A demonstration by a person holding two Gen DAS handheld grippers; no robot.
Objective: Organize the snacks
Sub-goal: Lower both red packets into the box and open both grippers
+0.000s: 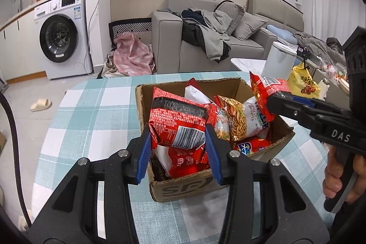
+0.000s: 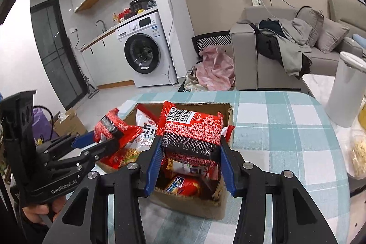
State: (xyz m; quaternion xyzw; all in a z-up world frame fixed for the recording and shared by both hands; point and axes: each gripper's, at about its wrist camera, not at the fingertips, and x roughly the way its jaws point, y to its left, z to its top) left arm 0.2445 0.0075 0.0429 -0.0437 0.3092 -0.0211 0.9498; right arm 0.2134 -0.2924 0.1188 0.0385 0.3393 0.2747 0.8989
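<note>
From my left wrist camera, my left gripper (image 1: 178,141) pinched a red crinkly foil snack packet with a white barcode panel (image 1: 177,122) between its blue pads, holding it just above the open brown cardboard box (image 1: 180,186) on the bench with the teal-and-white checked cloth (image 1: 91,111). Inside the box lay several more packets, among them a white-and-orange noodle-print bag (image 1: 240,118). At the right of this view, my right gripper (image 1: 272,104) clamped a second red foil packet (image 1: 265,88) over the box's far corner.

From my right wrist camera, the right gripper (image 2: 191,150) was pressed onto that second red packet (image 2: 192,136) at its black printed band, directly over the box (image 2: 189,205). My left gripper (image 2: 100,141) showed at the left with its packet (image 2: 114,127) over the box's left rim.

My judgement: both packets were ready to drop in. To do it well, I should lower each into a free gap, flat against its neighbours, and release 1 at a time so the 2 grippers do not collide.
</note>
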